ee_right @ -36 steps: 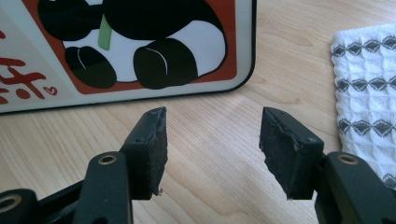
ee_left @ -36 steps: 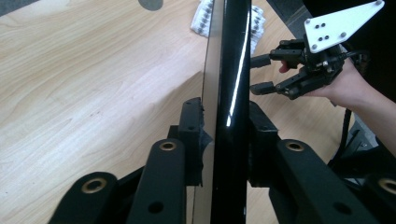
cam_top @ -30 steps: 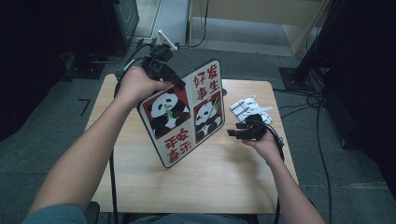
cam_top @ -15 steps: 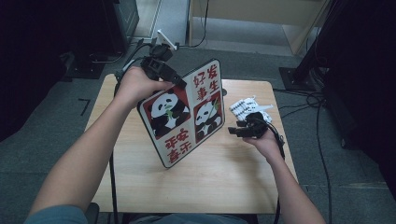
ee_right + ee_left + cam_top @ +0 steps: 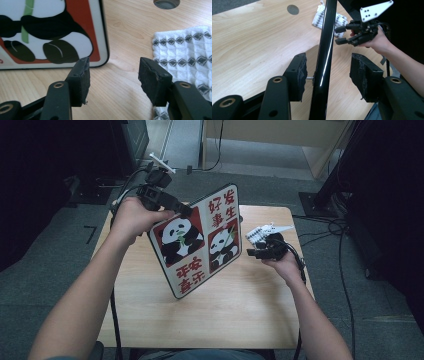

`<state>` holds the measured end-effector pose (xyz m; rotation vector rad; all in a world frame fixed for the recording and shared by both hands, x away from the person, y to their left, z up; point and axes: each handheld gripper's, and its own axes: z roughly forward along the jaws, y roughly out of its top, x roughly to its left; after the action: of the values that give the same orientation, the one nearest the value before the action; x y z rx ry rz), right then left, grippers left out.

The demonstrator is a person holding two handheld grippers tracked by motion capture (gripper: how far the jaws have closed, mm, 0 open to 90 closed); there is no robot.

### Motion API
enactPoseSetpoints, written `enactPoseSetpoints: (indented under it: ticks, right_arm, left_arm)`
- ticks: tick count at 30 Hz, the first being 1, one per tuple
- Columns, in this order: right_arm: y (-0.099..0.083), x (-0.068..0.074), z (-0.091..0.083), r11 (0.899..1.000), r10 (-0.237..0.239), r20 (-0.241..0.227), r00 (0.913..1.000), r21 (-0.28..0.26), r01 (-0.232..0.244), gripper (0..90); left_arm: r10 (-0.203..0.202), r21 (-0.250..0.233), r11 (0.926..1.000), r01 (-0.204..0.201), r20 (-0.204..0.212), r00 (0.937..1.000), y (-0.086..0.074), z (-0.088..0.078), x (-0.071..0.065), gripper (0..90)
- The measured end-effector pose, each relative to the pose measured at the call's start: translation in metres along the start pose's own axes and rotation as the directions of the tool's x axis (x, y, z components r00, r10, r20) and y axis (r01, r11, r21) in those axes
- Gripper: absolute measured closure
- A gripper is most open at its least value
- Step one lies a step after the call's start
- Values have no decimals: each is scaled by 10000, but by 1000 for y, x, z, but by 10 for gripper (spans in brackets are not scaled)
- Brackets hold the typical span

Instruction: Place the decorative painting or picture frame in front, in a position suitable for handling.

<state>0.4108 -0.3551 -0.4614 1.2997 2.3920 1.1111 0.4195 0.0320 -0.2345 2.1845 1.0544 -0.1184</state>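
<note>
Where the wooden table [image 5: 150, 315] spreads under both forearms, holds a panda tray [image 5: 200, 240] standing tilted on its lower edge near the middle, printed face toward the person, red panels with two pandas and red characters. Leans up and back toward the left hand, top corner at the left gripper [image 5: 167, 202]. Seen edge-on in the left gripper view as a glossy black rim [image 5: 323, 62] rising between the two jaws. Left gripper's jaws apart and just now widening: one pad [image 5: 300, 72] just beside the rim on one side, the other pad [image 5: 362, 75] well clear of it on the other, neither pressing on it. Whether the near pad touches the rim, cannot tell. Right of the tray, a white cloth [image 5: 262, 234] with a dark diamond pattern lying flat on the table, close behind the right gripper [image 5: 255, 252]. Right gripper low over the wood, jaws spread wide with bare table between them, one pad [image 5: 81, 75] near the tray's rounded bottom corner [image 5: 103, 50] but apart from it, the other pad [image 5: 153, 77] over the cloth's edge [image 5: 185, 55], nothing clamped.
</note>
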Motion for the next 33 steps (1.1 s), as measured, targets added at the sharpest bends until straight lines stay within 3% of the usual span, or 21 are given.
enactPoseSetpoints:
  ticks: [4,14,16,19,21,27,33]
  right_arm:
    - [4,-7,3,9999,-163,99,9998,53,162,454]
    - [8,-38,1,9998,182,616,9979,30,-185,454]
    - [8,-44,0,9994,154,813,9966,-307,-129,455]
    - [8,-52,-2,9965,648,888,9939,-580,-598,462]
    - [11,-58,-2,9980,600,1033,9928,-255,-576,453]
    - [10,-73,-1,9961,835,1353,9873,-408,-787,444]
    - [5,-89,8,9908,1339,1466,9801,21,-1356,438]
  left_arm:
    - [40,-60,10000,-40,93,9999,-8,-5,2,466]
    - [-53,-570,9983,69,285,9996,-30,-21,11,440]
    - [-14,-649,9979,34,302,9995,-34,-23,12,438]
    - [-57,-782,9969,83,333,9994,-43,-26,13,432]
    - [-57,-776,9970,78,271,9996,-48,-26,14,427]
    - [-198,-909,9956,227,332,9993,-64,-30,17,417]
    - [-221,-1090,9937,251,288,9993,-80,-36,16,412]
